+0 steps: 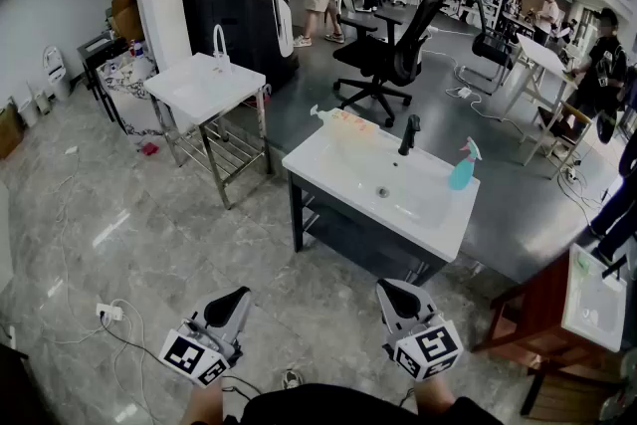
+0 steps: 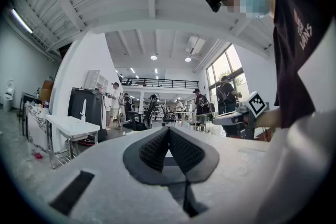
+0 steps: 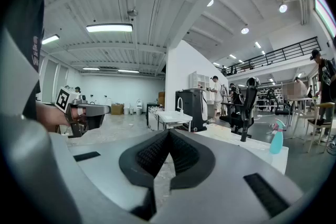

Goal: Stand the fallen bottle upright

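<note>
Closing the gap to the white sink unit [image 1: 320, 162] looks like the step in hand, since both tools hang well short of it over the bare floor. The left gripper [image 1: 235, 298] has its jaws pressed together with nothing between them. I would open one pair of jaws on the way in, not at the last moment. The fallen bottle [image 1: 338, 119] lies on its side at the far left corner of the sink top, with what seems to be its pale cap end towards the left. It is far ahead of both grippers and falls between them from side to side, with the near rim and the basin in the way. A good approach would go round to that corner rather than reach across the bowl. I would take the clear body crosswise near its middle, swing it up about its base, set it on the flat ledge and not the sloping basin, and let go only once it stands alone. The black faucet [image 1: 409, 134] rises just right of the bottle, so the swing should stay clear of it. The right gripper [image 1: 393, 290] is likewise closed and empty, tipped slightly downward. Further right, an upright teal spray bottle [image 1: 464, 164] stands at the sink's edge, well apart from the work.
</note>
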